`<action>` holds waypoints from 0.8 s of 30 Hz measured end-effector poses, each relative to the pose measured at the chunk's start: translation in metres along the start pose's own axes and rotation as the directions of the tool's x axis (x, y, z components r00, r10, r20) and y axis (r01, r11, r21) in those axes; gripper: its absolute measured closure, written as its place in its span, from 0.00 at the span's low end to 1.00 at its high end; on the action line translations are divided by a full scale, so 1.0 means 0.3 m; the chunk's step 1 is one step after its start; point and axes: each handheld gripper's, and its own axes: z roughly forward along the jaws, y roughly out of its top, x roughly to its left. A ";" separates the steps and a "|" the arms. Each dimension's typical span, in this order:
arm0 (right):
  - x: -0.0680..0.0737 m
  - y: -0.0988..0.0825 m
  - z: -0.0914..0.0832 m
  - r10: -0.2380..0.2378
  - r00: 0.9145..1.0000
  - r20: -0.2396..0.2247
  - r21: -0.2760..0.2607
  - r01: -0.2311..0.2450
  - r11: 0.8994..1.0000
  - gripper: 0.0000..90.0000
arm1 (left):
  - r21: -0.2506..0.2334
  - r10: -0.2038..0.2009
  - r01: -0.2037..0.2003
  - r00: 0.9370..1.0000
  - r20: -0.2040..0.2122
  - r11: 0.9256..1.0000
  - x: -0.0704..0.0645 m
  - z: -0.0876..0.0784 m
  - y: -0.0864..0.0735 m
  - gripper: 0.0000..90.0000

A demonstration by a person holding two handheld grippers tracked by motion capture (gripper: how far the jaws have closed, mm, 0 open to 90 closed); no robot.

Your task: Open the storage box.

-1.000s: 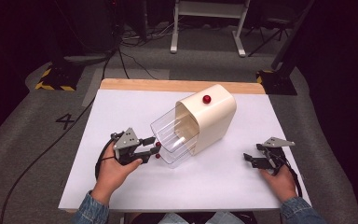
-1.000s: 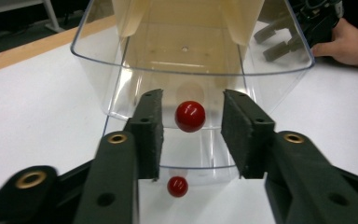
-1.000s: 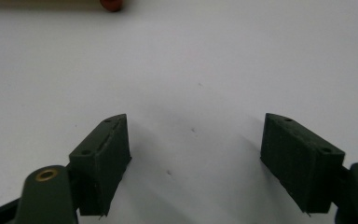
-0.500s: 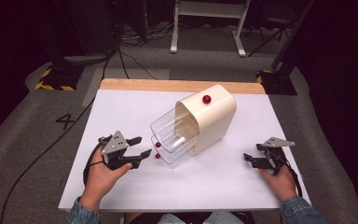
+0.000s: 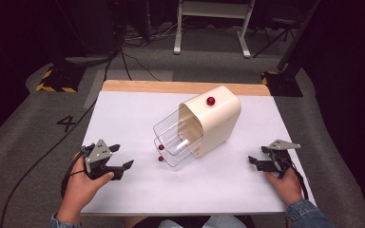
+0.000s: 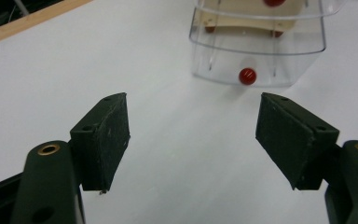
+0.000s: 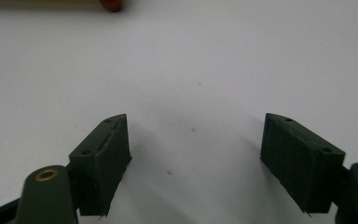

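The white table [image 5: 133, 114] spreads across the high view, and just right of its centre lies the cream drawer cabinet [image 5: 216, 118], tipped on its side with a red knob [image 5: 211, 100] on top. Out of its mouth, toward seven o'clock, stick two clear drawers [image 5: 178, 137], both pulled out. Down at eight o'clock sits the left gripper [image 5: 119, 161], well apart from the drawers, its jaws just opening and now spread wide with nothing but bare table between them; in the left gripper view the lower drawer [image 6: 256, 60] lies ahead at one o'clock, its small red handle knob [image 6: 247, 76] facing the jaws. Over at four o'clock rests the right gripper [image 5: 255, 160], jaws parted too, empty, pointing toward the cabinet.
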 end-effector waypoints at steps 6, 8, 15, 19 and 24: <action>0.000 0.000 0.000 0.000 1.000 0.000 0.000 0.000 1.000 0.27 | 0.076 -0.027 0.028 1.000 -0.008 0.997 0.036 0.001 -0.048 0.29; 0.000 0.000 0.000 0.000 1.000 0.000 0.000 0.000 1.000 0.27 | 0.098 -0.040 0.040 0.999 0.001 0.994 0.050 0.008 -0.068 0.29; 0.000 0.000 0.000 0.000 1.000 0.000 0.000 0.000 1.000 0.27 | 0.159 -0.081 0.080 0.997 -0.001 0.984 0.094 0.034 -0.135 0.29; 0.000 0.000 0.000 0.000 1.000 0.000 0.000 0.000 1.000 0.27 | 0.203 -0.090 0.091 0.996 -0.014 0.975 0.109 0.042 -0.163 0.28; 0.000 0.000 0.000 0.000 1.000 0.000 0.000 0.000 1.000 0.27 | 0.229 -0.093 0.096 0.995 -0.024 0.969 0.115 0.059 -0.186 0.27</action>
